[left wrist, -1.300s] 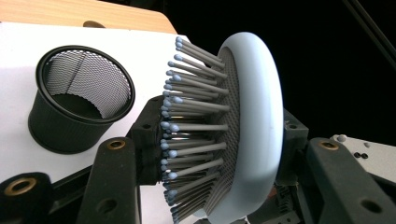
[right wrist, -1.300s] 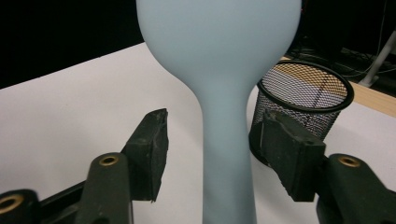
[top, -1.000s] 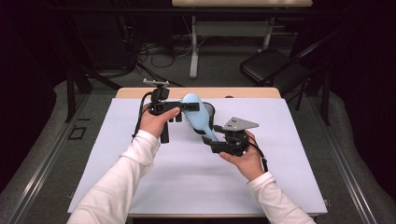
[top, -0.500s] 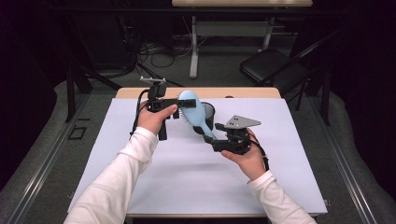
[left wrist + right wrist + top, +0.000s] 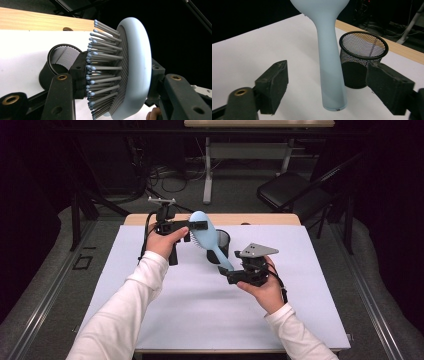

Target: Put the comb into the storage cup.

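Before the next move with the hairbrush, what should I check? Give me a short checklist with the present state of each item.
1. Left gripper clamps the hairbrush head: ok, jaws press both sides.
2. Right gripper is free of the handle: ok, its jaws have just been opening, with gaps on both sides.
3. Brush is lifted off the table: ok.
4. Mesh cup stands upright with its mouth open: ok.
5. Cup is empty inside: cannot tell.
6. Handle points toward the cup: not ok, it passes beside it.
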The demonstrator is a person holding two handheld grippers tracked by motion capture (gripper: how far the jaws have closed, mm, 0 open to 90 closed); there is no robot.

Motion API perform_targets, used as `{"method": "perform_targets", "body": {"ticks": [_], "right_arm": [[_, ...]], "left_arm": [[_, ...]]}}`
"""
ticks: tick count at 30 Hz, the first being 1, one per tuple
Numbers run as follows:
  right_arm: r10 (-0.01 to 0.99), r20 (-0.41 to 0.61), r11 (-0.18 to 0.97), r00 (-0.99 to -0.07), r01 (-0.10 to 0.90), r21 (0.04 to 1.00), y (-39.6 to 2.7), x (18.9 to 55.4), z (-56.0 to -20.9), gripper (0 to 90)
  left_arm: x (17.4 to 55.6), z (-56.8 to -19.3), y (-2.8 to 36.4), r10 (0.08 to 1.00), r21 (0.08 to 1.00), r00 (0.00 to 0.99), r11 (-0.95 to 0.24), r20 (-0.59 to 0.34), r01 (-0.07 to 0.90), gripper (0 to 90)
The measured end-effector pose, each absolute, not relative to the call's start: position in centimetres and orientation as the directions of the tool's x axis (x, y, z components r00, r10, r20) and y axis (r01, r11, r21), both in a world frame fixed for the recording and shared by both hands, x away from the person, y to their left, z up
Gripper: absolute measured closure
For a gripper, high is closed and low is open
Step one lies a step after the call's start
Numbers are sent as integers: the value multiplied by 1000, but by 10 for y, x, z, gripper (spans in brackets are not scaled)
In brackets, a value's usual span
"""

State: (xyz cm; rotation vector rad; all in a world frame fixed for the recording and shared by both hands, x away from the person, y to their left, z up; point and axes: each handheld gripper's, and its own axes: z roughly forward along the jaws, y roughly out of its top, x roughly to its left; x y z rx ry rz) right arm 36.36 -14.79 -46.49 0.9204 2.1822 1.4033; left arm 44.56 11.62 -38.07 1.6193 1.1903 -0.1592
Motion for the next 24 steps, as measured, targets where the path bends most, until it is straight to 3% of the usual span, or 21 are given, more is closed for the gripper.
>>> {"method": "perform_targets", "body": {"ticks": [6,13,24], "right_arm": [[716,13,291,-698,315,903,-149,363,-464,127],[718,26,295,-695,338,894,-147,362,-465,14],[734,26,299,-679,357,885,-148,358,-465,0]], "left_arm": [[448,-376,118,612,670,495,79,-617,738,496],[453,-374,119,610,676,497,89,-617,731,496],[458,-367,119,608,689,507,93,-611,718,497]]}}
